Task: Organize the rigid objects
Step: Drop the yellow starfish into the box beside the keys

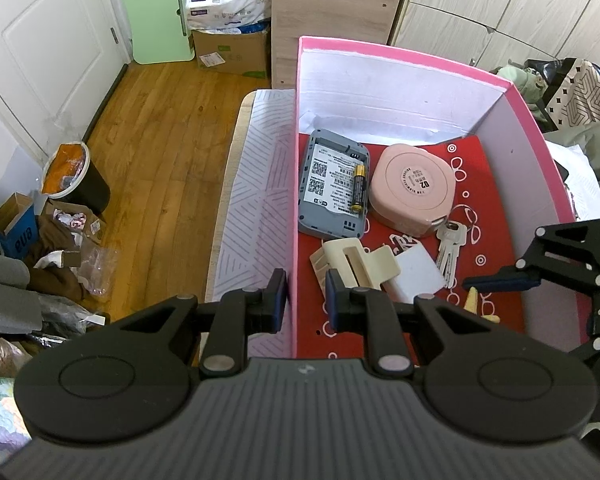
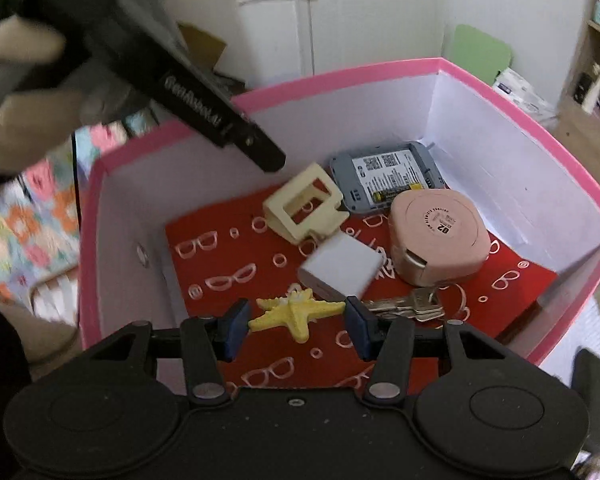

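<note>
Left hand-held gripper (image 1: 306,294) clamping pink box (image 1: 400,54) wall; right hand-held gripper (image 2: 296,326) half-wide around yellow starfish (image 2: 294,312) inside box, untouched; next, closing.

Both views are lit evenly by soft, bright daylight; no hard shadows are cast. A pale sheen is seen on the wooden floor (image 1: 156,152) in the left wrist view, which is sharp throughout. Straight lines, such as the rim of the pink box (image 1: 404,56), are bowed by fisheye distortion. In the right wrist view, the upper left is smeared by motion blur.
</note>
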